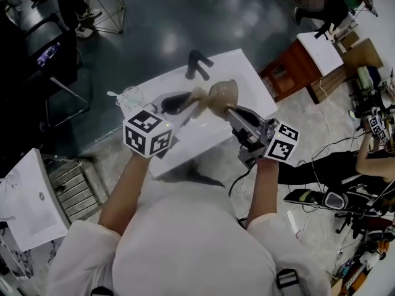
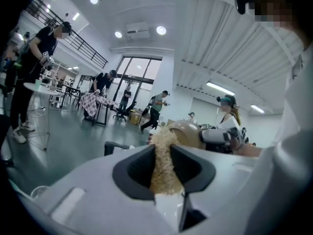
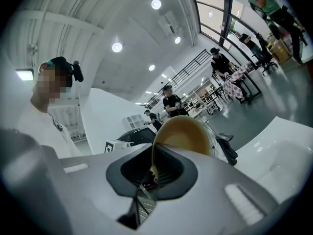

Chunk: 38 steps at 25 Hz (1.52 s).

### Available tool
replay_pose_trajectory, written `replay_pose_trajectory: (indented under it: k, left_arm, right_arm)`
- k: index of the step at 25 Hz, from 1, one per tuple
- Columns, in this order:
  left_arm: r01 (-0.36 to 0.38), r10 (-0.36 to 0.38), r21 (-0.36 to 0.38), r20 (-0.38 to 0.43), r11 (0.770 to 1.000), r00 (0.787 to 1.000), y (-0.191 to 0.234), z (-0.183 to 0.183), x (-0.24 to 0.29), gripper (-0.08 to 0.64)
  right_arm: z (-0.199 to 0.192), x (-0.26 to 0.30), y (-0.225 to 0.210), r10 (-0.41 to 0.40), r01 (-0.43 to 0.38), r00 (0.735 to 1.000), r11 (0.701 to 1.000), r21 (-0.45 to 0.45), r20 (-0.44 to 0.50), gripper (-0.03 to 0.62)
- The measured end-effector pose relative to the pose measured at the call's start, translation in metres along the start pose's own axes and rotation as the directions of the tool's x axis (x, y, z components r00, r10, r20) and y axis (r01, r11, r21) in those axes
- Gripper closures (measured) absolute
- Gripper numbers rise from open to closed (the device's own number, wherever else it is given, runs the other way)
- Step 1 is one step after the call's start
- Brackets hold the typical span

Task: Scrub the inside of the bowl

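Holding the tan, rounded bowl (image 1: 223,95) up in the air at the centre of the head view, above the white rectangular table (image 1: 247,73), you leave it free to be turned toward the scrubber rather than chasing it across the tabletop. Your right gripper (image 1: 239,115) is pinched tight on the bowl's rim. The right gripper view shows that rim as a thin wall running down between the jaws, with the bowl (image 3: 186,133) rising just beyond them. A rim grip like this leaves the hollow unobstructed. Your left gripper (image 1: 178,103) is clenched on a pale straw-coloured fibrous scrubber (image 1: 199,95), gripped low so that most of its length sticks out past the jaws as a working end. In the left gripper view that scrubber (image 2: 164,163) runs up the middle of the frame and its tip meets the bowl (image 2: 185,131) at the bowl's left edge. Whether the tip sits inside the hollow or only on the lip is not clear from these views. Toward the upper middle of the table, a black forked object (image 1: 197,63) stands well apart from the work.
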<state>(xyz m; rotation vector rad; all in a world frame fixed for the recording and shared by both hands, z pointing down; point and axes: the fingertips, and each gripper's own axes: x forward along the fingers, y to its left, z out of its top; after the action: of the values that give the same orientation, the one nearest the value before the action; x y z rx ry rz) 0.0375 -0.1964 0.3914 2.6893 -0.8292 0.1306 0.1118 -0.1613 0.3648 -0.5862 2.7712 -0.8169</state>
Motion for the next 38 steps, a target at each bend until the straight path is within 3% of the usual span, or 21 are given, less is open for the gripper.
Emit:
replay_pose_trajectory:
  k: [6, 15, 19, 25, 31, 38]
  left_arm:
    - [0.049, -0.048, -0.027, 0.044, 0.998, 0.998, -0.012, 0.016, -0.005, 0.463]
    - [-0.008, 0.013, -0.048, 0.102, 0.999, 0.995, 0.001, 0.032, 0.0, 0.463]
    - [-0.03, 0.031, -0.024, 0.046, 0.999, 0.998, 0.009, 0.021, 0.008, 0.463]
    - [0.038, -0.038, -0.024, -0.008, 0.999, 0.999, -0.005, 0.004, 0.007, 0.463]
    - [0.1, -0.097, -0.058, 0.045, 0.993, 0.994, -0.017, 0.018, -0.001, 0.463]
    - [0.044, -0.041, -0.029, 0.104, 0.999, 0.994, -0.011, 0.034, 0.0, 0.463]
  right_arm:
    - [-0.008, 0.001, -0.011, -0.049, 0.05, 0.998, 0.999, 0.008, -0.044, 0.574]
    - [-0.008, 0.003, 0.009, 0.036, -0.036, 0.998, 0.999, 0.008, -0.058, 0.571]
    - [-0.005, 0.005, 0.015, 0.052, -0.051, 0.997, 0.999, 0.004, -0.054, 0.567]
    - [0.006, 0.002, 0.015, 0.031, -0.031, 0.999, 0.999, -0.014, -0.03, 0.565]
    - [0.004, -0.003, -0.001, -0.033, 0.033, 0.999, 0.999, 0.005, -0.023, 0.574]
    - [-0.001, 0.0, 0.007, 0.002, -0.002, 1.0, 1.0, 0.009, -0.029, 0.572]
